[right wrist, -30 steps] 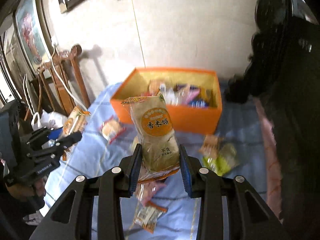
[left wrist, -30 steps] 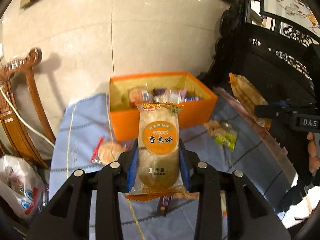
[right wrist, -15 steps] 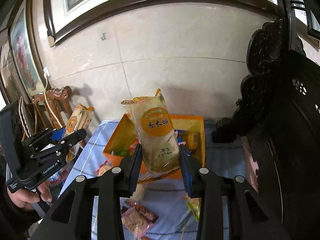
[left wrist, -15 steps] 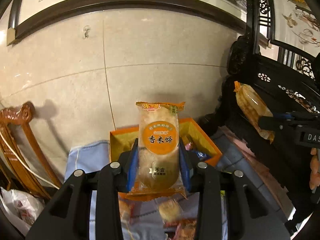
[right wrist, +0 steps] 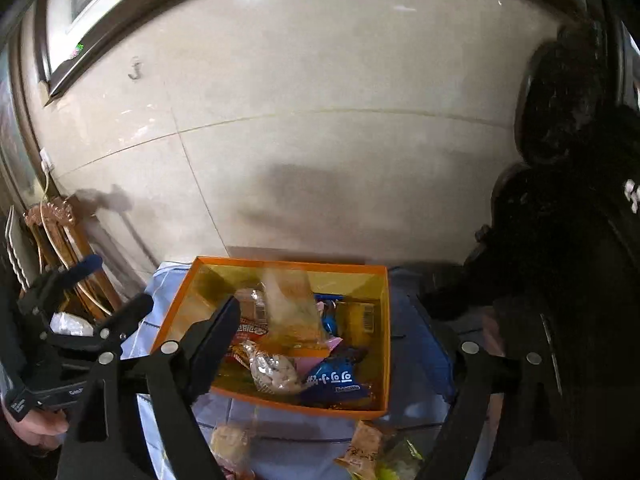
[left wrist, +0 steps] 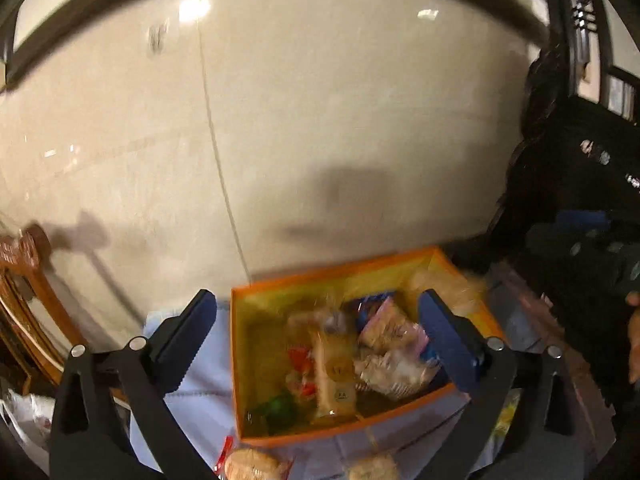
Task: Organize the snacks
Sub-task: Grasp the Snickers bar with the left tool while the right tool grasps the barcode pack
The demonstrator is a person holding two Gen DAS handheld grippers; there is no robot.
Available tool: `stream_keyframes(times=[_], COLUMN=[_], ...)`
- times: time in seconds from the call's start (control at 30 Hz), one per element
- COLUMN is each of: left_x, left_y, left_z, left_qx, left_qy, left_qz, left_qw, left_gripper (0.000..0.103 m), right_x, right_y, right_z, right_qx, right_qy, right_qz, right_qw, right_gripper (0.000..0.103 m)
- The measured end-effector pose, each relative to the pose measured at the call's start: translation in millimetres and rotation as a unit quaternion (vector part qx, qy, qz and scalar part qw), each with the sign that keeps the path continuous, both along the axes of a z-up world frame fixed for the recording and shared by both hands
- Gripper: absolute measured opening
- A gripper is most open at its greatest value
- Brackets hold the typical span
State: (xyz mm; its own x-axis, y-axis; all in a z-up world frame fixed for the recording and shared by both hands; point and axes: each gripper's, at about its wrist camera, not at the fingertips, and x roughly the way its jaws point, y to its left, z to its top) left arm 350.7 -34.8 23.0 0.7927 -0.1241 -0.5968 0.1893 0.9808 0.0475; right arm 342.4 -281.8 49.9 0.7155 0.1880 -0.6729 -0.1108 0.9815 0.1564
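An orange box (left wrist: 340,268) with a yellow inside stands on a blue cloth against the wall and holds several snack packets. My left gripper (left wrist: 316,298) hangs above it with its jaws opening wide and nothing between them. A rice cracker packet (left wrist: 334,372) lies in the box below. In the right wrist view, my right gripper (right wrist: 326,312) is over the same box (right wrist: 288,262), jaws opening. A blurred rice cracker packet (right wrist: 288,304) is free of the pads and over the box's contents. The left gripper (right wrist: 114,284) shows open at the left.
Loose snack packets (left wrist: 248,464) (right wrist: 364,448) lie on the blue cloth (right wrist: 408,320) in front of the box. A wooden chair (right wrist: 56,232) and a plastic bag (left wrist: 24,412) are at the left. Dark carved furniture (right wrist: 560,240) stands at the right, and a tiled wall is right behind the box.
Both grippers moved forward over the orange box and opened. Each let go of its rice cracker packet, and both packets dropped to the box.
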Motion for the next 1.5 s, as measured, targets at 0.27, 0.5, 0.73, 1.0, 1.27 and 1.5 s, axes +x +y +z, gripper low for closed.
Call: stream_keyframes(times=[0.27,0.5,0.73,1.0,1.27,1.5], left_x=[-48.4,-141.8,-202.7,-202.5,-206.8,-242.0], left_y=[60.9,75.1,35.0,22.4,21.0,43.6], left_z=[-95.6,-165.3,-210.9,-234.5,-245.8,-223.3], left_qx=[-0.021,-0.021,0.065,0.065,0.054,0.003], left_qy=[0.095,0.156,0.160,0.155,0.177,0.180], left_qz=[0.033,0.009,-0.050,-0.030,-0.060,-0.082], left_qw=[0.9947,0.9875,0.9837,0.9853,0.9810,0.9803], left_gripper=[0.099,0.099,0.099,0.099,0.017,0.017], right_x=[-63.1,-164.2,-233.6,-248.8,-257.6,-275.6], right_y=[16.6,51.2,79.2,101.4,101.0,60.9], right_z=[-87.5,-171.7,-210.6,-229.3,-248.1,-217.3], right_qx=[0.005,-0.011,-0.046,-0.066,-0.075,-0.012], right_qy=[0.080,0.186,0.232,0.220,0.232,0.204], right_qz=[0.021,0.069,0.091,0.067,0.054,0.031], right_qw=[0.997,0.980,0.967,0.971,0.968,0.978], right_gripper=[0.083,0.083,0.083,0.082,0.041,0.041])
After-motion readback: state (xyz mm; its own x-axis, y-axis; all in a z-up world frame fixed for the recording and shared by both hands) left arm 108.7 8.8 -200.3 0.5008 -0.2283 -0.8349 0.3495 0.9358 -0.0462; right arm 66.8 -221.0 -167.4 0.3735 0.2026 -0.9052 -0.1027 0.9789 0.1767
